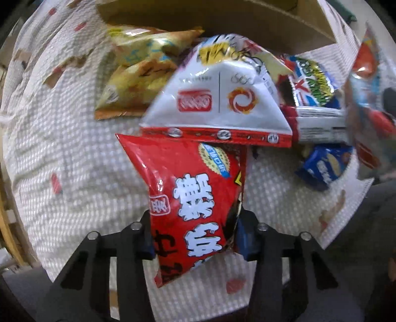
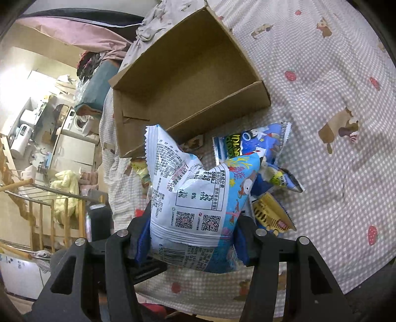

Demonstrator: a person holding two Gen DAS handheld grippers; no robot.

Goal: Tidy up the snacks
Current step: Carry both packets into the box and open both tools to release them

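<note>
My left gripper (image 1: 194, 237) is shut on a red snack bag (image 1: 193, 193) with white characters, held above the checked bedspread. Past it lie a white and red bag (image 1: 217, 99), two yellow bags (image 1: 141, 74) and a blue-and-green bag (image 1: 314, 86). A small dark blue pack (image 1: 324, 166) lies to the right. My right gripper (image 2: 190, 237) is shut on a light blue and white snack bag (image 2: 198, 198), lifted in front of an open cardboard box (image 2: 188, 81). That bag also shows blurred at the right edge of the left wrist view (image 1: 368, 99).
The cardboard box (image 1: 222, 17) lies at the far side of the pile. More bags, blue (image 2: 255, 141) and yellow (image 2: 272, 213), lie on the bedspread (image 2: 334, 161). A wooden railing (image 2: 49, 205) and room clutter sit off the bed's left edge.
</note>
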